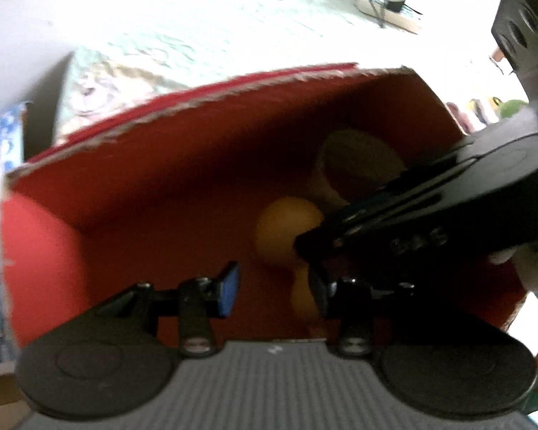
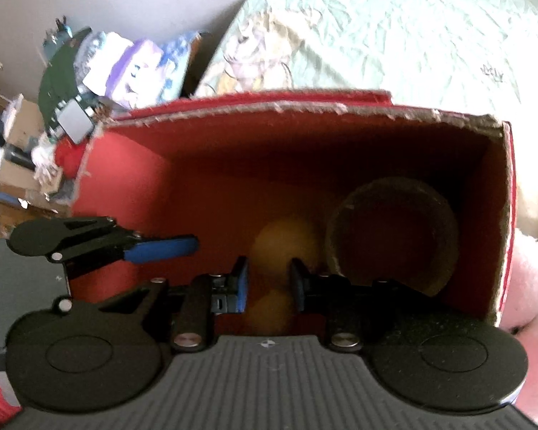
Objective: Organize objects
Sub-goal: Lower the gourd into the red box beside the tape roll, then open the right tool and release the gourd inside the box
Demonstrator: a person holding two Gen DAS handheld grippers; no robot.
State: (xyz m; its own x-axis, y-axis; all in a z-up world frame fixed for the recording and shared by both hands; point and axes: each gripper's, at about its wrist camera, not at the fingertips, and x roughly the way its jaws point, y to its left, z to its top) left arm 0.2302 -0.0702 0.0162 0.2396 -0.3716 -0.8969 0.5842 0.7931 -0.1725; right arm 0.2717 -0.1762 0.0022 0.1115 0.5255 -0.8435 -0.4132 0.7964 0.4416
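Pale green bedding [image 2: 394,36], creased and printed with a faded figure, fills the background behind a red cardboard box [image 2: 132,179] with a torn, ragged upper rim. From both wrist views I look down into the open box. Its red interior is shadowed.

Contents noted: an orange ball [image 2: 287,240] lies on the box floor near the middle. A second, smaller orange ball [image 2: 269,313] sits just beside it, toward the near edge. A round, open-topped cup [image 2: 391,233] of dull tan colour stands next to the larger ball, in the box's right half as the right wrist view shows it.

My right gripper [image 2: 269,283] is lowered into the box with its jaws spread; the two balls show in the gap between them, and I cannot tell whether either pad touches a ball. My left gripper [image 1: 272,283] is also over the box, jaws spread and holding nothing. In the left wrist view, the right gripper crosses in from the right, its tip against the larger ball's outline.

Outside the box, a pink plush item [image 2: 531,279] rests against its right wall. Left of the box, cluttered packages [image 2: 132,68] and cardboard stand by the wall; details are blurred.
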